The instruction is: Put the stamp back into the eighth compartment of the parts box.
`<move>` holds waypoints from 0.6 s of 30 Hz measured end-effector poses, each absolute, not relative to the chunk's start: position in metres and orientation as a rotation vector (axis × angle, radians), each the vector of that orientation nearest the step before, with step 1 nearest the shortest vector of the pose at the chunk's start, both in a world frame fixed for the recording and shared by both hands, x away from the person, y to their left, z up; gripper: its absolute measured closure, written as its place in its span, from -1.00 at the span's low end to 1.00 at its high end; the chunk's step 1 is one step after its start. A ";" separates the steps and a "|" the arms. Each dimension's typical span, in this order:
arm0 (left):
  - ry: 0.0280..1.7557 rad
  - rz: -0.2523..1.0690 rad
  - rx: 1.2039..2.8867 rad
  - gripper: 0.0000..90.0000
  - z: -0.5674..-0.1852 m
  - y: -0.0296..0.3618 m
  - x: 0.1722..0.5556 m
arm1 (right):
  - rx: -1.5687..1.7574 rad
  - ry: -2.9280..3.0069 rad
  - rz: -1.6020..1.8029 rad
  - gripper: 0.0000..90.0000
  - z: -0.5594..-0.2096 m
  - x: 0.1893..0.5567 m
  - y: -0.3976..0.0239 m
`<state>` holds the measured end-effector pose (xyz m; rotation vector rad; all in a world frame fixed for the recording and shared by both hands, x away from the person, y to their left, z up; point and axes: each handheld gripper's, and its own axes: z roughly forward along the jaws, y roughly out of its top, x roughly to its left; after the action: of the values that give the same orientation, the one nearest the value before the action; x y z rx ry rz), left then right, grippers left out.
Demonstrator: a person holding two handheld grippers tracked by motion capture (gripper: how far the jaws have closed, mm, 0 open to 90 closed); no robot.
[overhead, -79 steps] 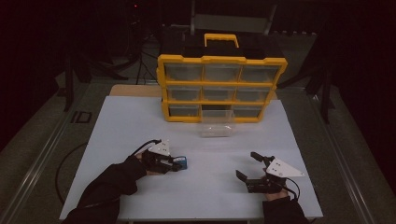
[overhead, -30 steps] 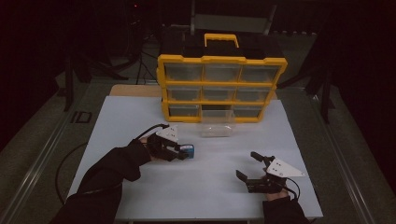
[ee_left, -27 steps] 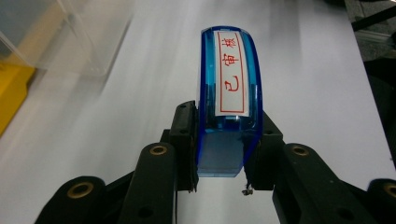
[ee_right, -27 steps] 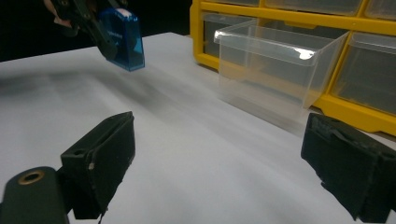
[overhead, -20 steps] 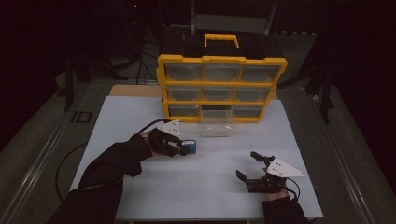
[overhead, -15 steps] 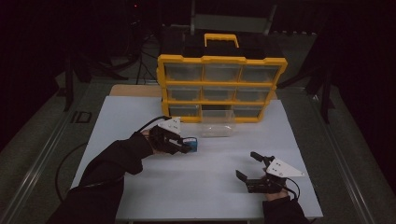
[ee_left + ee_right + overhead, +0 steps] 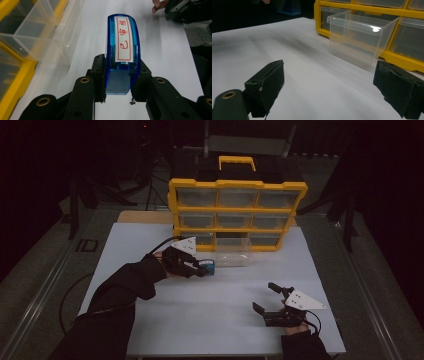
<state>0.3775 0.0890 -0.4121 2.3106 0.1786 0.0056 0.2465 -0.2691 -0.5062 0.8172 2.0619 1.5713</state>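
Observation:
My left gripper [image 7: 200, 268] [image 7: 117, 77] is shut on a blue translucent stamp [image 7: 121, 53] [image 7: 208, 267] with a white label bearing red characters. It hangs above the white table, just left of a clear plastic drawer [image 7: 233, 257] [image 7: 359, 37] [image 7: 47, 32] pulled out of the yellow organiser [image 7: 236, 212]. At the table's front right my right gripper [image 7: 265, 299] [image 7: 332, 92] rests open, nothing between its jaws. It faces the clear drawer.
The yellow organiser [image 7: 352, 7] with several clear drawers and a black-and-yellow handle stands at the back of the white table [image 7: 200, 310]. A cable trails from the left gripper off the table's left side. Dark floor surrounds the table.
The left gripper has carried the blue stamp up and toward the organiser, closer to the clear drawer. The right gripper has stayed where it was.

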 end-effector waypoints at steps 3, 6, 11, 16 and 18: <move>0.175 0.008 2.312 0.55 -0.408 0.087 0.380 | 0.816 2.060 1.573 -0.78 -0.506 0.247 -0.269; 0.171 0.006 2.310 0.55 -0.405 0.085 0.382 | 0.817 2.064 1.574 -0.78 -0.506 0.247 -0.269; 0.171 0.013 2.300 0.55 -0.400 0.082 0.386 | 0.814 2.061 1.575 -0.78 -0.506 0.246 -0.269; 0.170 0.014 2.295 0.55 -0.393 0.079 0.389 | 0.813 2.065 1.574 -0.78 -0.506 0.247 -0.269; 0.169 0.017 2.293 0.55 -0.391 0.078 0.391 | 0.812 2.065 1.574 -0.78 -0.506 0.246 -0.269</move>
<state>0.3912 0.0780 -0.3908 2.2928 0.1688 0.0165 0.2465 -0.2689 -0.5061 0.8122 2.0651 1.5739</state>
